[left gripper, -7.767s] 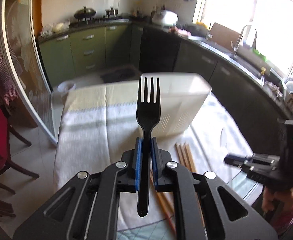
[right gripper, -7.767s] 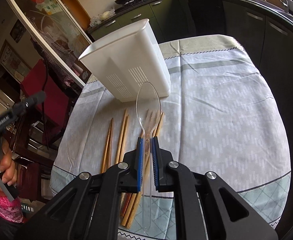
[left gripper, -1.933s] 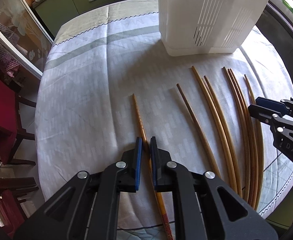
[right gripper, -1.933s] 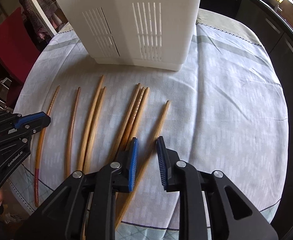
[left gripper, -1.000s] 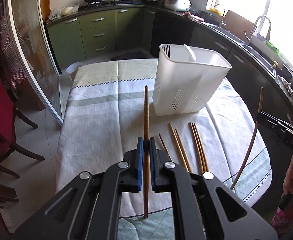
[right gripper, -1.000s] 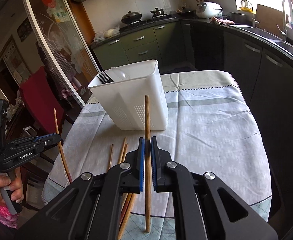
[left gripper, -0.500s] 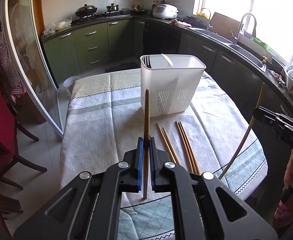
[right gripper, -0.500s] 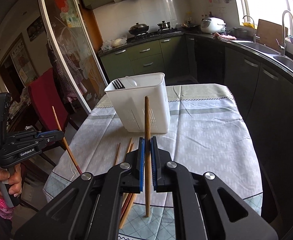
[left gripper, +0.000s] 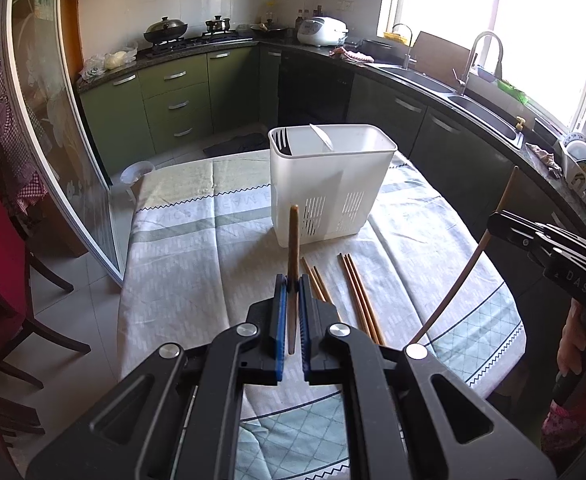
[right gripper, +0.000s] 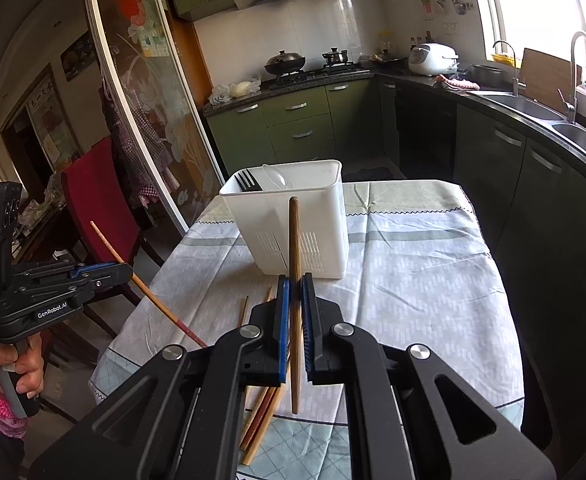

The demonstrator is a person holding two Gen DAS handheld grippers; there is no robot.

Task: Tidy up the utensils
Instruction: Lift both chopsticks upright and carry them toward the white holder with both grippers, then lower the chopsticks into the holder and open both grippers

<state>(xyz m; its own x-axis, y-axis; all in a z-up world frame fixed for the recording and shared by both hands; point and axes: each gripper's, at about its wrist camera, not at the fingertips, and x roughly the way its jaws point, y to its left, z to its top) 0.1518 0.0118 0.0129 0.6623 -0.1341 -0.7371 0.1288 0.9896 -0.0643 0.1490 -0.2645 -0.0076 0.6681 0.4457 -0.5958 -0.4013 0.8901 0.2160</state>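
Note:
My left gripper (left gripper: 289, 284) is shut on a brown chopstick (left gripper: 292, 248) and holds it upright above the table's near side. My right gripper (right gripper: 295, 284) is shut on another chopstick (right gripper: 294, 240), also upright. Each gripper shows in the other's view, the right gripper (left gripper: 497, 222) at the right and the left gripper (right gripper: 127, 270) at the left. The white utensil holder (left gripper: 331, 184) stands mid-table beyond both, holding a black fork (right gripper: 247, 181) and a clear spoon (right gripper: 275, 178). Several chopsticks (left gripper: 359, 296) lie on the cloth in front of it.
The table has a pale patterned cloth (left gripper: 197, 264). A red chair (right gripper: 97, 200) and a glass sliding door (left gripper: 45, 152) stand to the left. Dark counters with a sink (left gripper: 481, 112) run along the right and back.
Both grippers have risen and drawn back from the table with their chopsticks. The holder now looks smaller and farther off.

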